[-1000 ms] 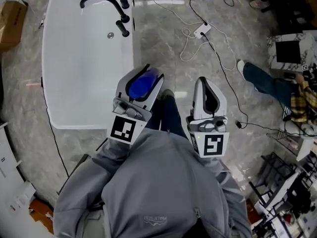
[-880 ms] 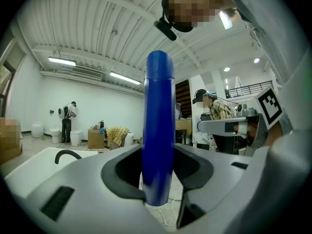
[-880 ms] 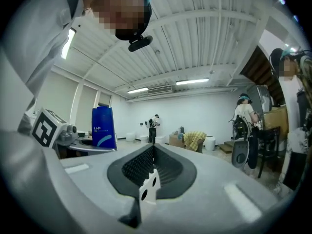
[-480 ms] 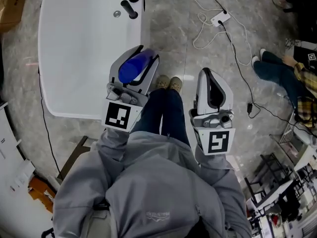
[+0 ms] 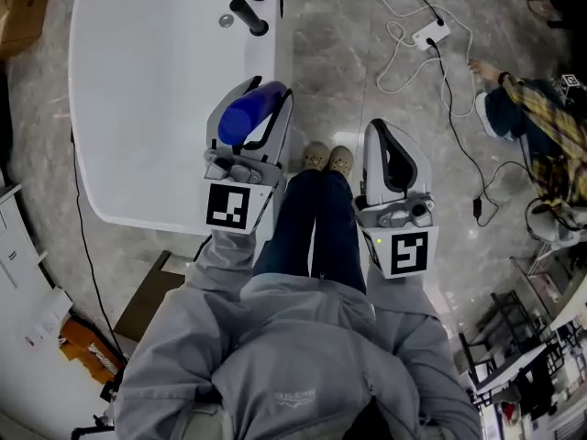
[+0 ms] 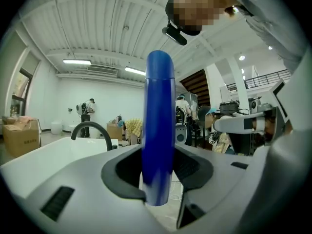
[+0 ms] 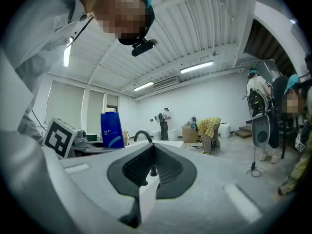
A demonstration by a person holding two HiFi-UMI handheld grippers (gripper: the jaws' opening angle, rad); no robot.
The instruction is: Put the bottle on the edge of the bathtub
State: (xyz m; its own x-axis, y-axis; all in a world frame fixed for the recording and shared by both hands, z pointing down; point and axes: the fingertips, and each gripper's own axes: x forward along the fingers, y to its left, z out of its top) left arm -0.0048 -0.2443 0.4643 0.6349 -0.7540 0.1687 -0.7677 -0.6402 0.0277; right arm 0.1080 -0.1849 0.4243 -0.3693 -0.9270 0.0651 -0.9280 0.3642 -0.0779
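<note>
Since the earlier frames, the blue bottle, clamped in the left gripper, has been carried nearer the bathtub rim. The right gripper is closed on nothing. If released off-centre on that narrow rim, the bottle could be toppled into the tub.

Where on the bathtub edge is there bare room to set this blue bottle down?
The bathtub's right rim is bare between the black tap handles and the blue bottle. The near end rim looks bare too. The far end by the handles is the crowded part.
</note>
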